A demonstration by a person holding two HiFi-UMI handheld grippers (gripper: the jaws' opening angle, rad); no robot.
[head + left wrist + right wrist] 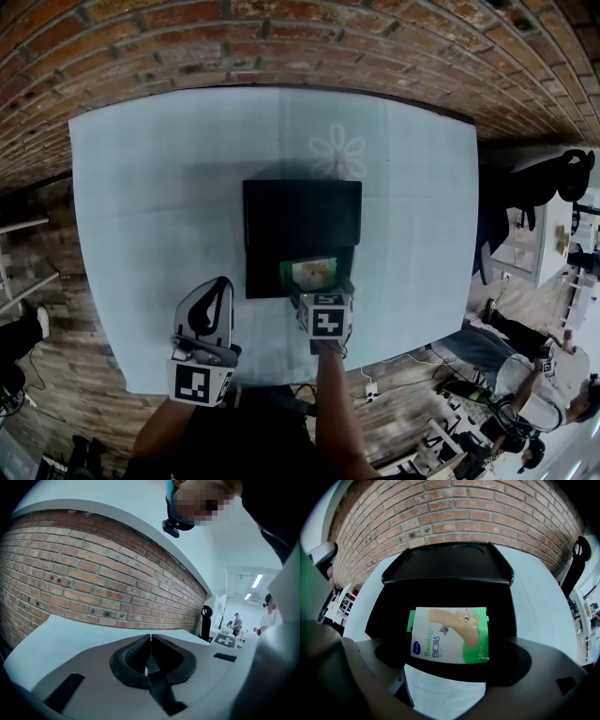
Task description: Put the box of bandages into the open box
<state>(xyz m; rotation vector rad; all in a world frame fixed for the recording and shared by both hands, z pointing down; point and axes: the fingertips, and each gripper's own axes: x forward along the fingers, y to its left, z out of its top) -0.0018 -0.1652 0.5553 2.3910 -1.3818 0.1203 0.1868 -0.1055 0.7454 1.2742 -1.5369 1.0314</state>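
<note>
The open black box [300,211] sits mid-table, its lid [445,562] standing up at the far side. The green-and-white box of bandages [314,273] lies face up inside its near end, seen large in the right gripper view [450,634]. My right gripper [319,292] hovers at the box's near wall. Its jaws stand wide apart, wider than the bandage box, which lies just beyond them [452,663]. My left gripper [217,286] is over the table's near left part, away from the box. It is shut with nothing in it [150,637].
A pale tablecloth [159,187] with a faint flower print [337,150] covers the table. A brick wall [281,37] runs behind it. Wooden floor, cables and a seated person [553,375] lie off the table's right and near edges.
</note>
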